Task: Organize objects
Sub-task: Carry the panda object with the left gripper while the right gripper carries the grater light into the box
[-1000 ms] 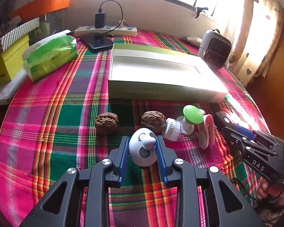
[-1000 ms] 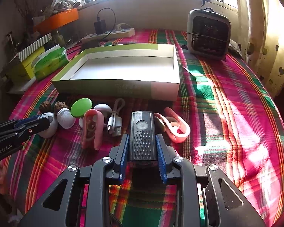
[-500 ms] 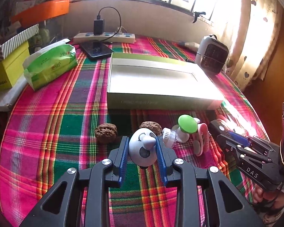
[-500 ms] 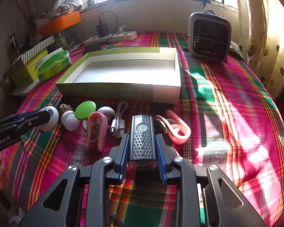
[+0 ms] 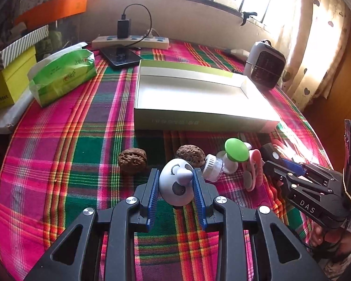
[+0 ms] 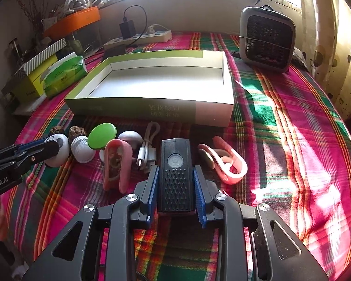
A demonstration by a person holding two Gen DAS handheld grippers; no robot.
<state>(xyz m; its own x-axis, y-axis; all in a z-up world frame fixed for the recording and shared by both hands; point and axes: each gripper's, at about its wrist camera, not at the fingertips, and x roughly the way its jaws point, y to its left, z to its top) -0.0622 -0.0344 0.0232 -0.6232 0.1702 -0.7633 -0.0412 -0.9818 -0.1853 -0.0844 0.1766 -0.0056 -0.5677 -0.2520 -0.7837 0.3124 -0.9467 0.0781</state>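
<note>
Two hand-held grippers [image 5: 175, 178] [image 6: 175, 173], both loaded

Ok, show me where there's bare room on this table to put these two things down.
The open box has a bare floor. Bare cloth lies right of the pink clip, below the heater, and left of the walnuts, below the tissue pack. The strip in front of the box is crowded.
</note>
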